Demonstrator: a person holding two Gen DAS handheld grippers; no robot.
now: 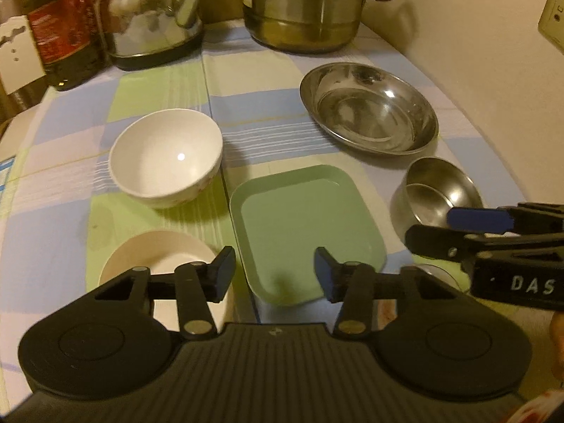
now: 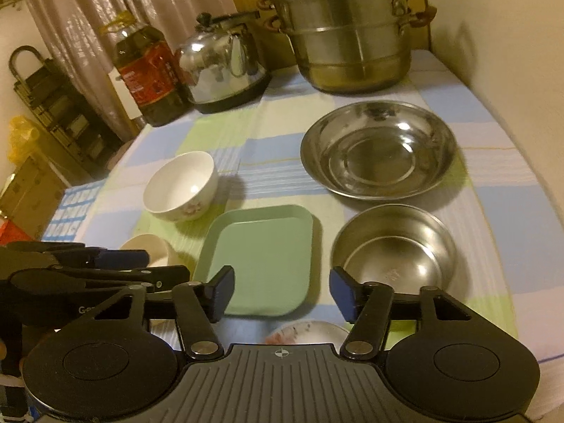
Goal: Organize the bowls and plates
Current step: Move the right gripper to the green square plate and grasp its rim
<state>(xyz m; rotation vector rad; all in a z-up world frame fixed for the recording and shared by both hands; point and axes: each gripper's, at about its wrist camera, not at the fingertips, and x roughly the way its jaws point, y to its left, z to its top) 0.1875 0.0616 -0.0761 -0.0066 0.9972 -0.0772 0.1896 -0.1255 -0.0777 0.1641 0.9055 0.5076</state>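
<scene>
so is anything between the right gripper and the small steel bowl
Nothing visible. The right gripper is open above the table, and the small steel bowl sits just ahead of its right finger. The green plate lies beside the bowl, apart.

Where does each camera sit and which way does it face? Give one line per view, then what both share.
Left wrist: on the left gripper, low over the table's near edge, facing the green tray; the right gripper enters from the right.
Right wrist: on the right gripper, slightly higher, facing the small steel bowl; the left gripper enters from the left.
Shared: tray, white bowl, steel basin.
</scene>
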